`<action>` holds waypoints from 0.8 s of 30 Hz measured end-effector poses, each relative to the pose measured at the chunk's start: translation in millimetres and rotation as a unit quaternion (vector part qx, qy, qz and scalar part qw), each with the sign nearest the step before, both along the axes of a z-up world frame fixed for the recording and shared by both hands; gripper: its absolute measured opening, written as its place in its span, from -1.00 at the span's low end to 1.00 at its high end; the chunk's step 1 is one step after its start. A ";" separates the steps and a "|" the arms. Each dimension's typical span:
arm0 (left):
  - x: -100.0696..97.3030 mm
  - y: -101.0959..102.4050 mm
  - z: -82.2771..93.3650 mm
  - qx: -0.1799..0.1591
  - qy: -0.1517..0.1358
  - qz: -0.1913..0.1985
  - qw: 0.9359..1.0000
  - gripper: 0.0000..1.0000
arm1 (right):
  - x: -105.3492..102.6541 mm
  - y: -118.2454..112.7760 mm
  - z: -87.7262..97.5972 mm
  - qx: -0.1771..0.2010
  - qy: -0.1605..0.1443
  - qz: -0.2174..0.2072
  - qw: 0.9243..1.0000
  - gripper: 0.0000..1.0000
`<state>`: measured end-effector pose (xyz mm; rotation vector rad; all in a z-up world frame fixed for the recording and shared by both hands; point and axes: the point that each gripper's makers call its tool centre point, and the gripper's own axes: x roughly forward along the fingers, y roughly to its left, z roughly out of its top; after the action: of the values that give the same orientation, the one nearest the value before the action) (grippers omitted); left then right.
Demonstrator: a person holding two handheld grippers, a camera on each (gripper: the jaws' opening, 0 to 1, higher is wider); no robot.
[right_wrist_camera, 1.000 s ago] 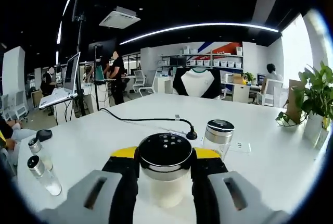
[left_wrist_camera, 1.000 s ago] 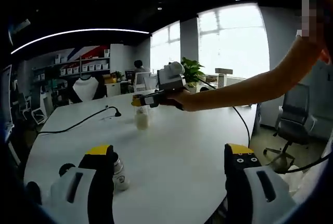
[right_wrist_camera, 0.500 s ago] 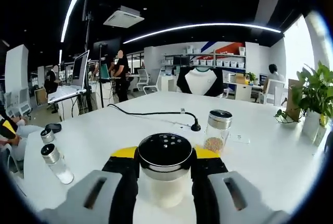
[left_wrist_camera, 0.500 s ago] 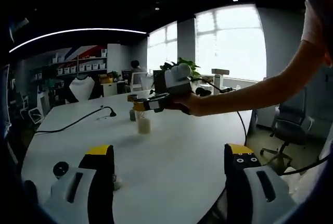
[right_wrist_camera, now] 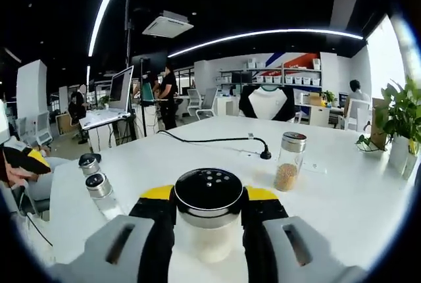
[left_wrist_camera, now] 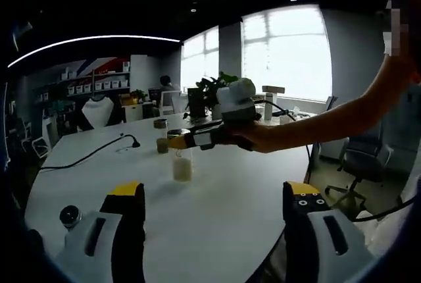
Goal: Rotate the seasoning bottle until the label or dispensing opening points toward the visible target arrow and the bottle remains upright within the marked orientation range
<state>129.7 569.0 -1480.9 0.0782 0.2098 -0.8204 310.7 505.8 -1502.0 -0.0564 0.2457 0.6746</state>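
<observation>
Right gripper view: right gripper [right_wrist_camera: 209,214] jaws clamp seasoning bottle [right_wrist_camera: 209,212]; left gripper [left_wrist_camera: 209,209] jaws spread, holding nothing.

Your seasoning bottle [right_wrist_camera: 208,220] is a clear, round shaker filled with pale, cream-coloured powder, topped by a black lid with a shiny metal band. A cluster of small dispensing holes sits on the far side of the lid top. It stands upright, pinched at the neck between the yellow-tipped fingers [right_wrist_camera: 260,217] of your right gripper [right_wrist_camera: 208,212]. In the left gripper view, the seasoning bottle [left_wrist_camera: 181,162] stands upright with its base at the white counter [left_wrist_camera: 217,210].
</observation>
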 end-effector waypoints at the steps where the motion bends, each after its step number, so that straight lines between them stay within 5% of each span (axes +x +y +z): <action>1: 0.0 0.1 -0.8 0.001 0.001 0.000 1.000 0.83 | -5.2 1.5 -0.4 -0.001 0.002 0.006 1.000 -0.29; 8: 4.2 2.3 -7.8 0.002 0.003 0.005 1.000 0.82 | -28.1 10.8 -3.2 -0.031 -0.011 0.037 0.999 -0.29; 24: 13.7 0.1 -27.5 0.013 0.008 -0.006 1.000 0.72 | -70.0 30.5 -14.2 -0.021 0.005 0.079 0.997 -0.29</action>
<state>143.4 569.1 -1508.5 0.0973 0.2348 -0.8305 240.7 536.3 -1516.2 -0.1134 0.2671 0.8269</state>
